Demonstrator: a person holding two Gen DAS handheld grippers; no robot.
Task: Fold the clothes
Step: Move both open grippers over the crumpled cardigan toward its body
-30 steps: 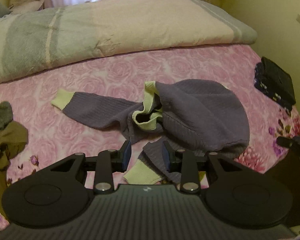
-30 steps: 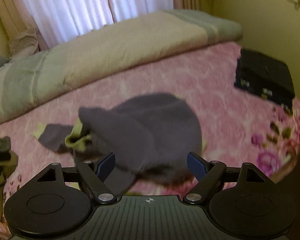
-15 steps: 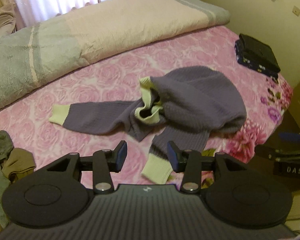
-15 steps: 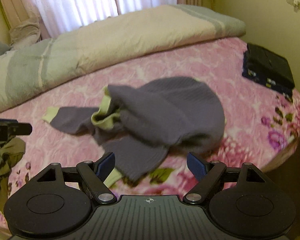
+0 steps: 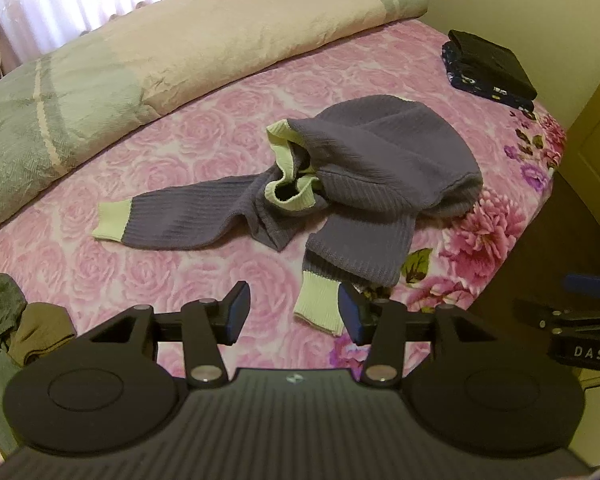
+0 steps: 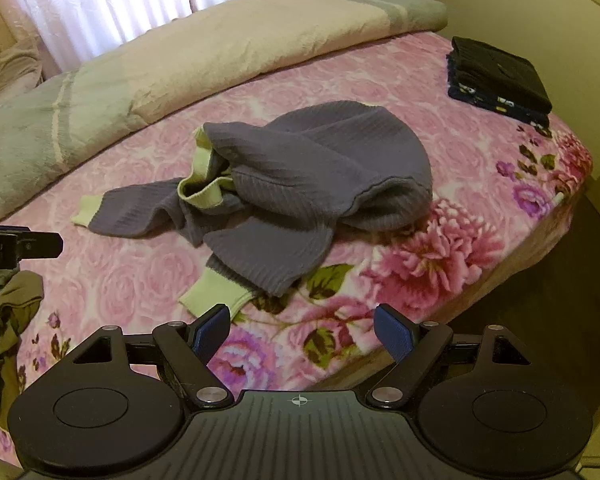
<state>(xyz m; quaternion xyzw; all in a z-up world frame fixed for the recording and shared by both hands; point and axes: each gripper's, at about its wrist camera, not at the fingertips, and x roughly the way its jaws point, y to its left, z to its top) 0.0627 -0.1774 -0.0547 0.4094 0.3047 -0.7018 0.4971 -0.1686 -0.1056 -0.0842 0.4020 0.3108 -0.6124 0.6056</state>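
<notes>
Sweater [image 5: 364, 184] lies crumpled in the middle of the bed [image 5: 188, 148], on the pink rose-patterned blanket — a grey-purple knit with pale green cuffs and collar. Its body is bunched into a rounded heap, the collar gaping open on the heap's left side. One sleeve stretches flat to the left, ending in a green cuff; the other sleeve runs toward me, and its cuff [image 5: 319, 307] lies flat on the blanket near the bed's front edge.

My left gripper [image 5: 292, 314] hangs over that near cuff with its jaws apart. They have just been opening, and the blue pads press on nothing: the cuff shows in the gap, close beside the right-hand pad, but I cannot tell whether it touches. My right gripper [image 6: 302, 334] is spread wide and holds nothing; between its pads I see only the blanket's big flowers at the bed's edge, with the cuff [image 6: 214, 294] just beyond its left pad.

A rolled quilt [image 5: 148, 52], beige and grey-green, lies along the far side of the bed under white curtains [image 6: 100, 0]. Folded dark clothes [image 6: 498, 74] are stacked at the far right corner — well apart from the sweater. An olive and brown heap of clothes [image 5: 8, 344] sits at the left edge
</notes>
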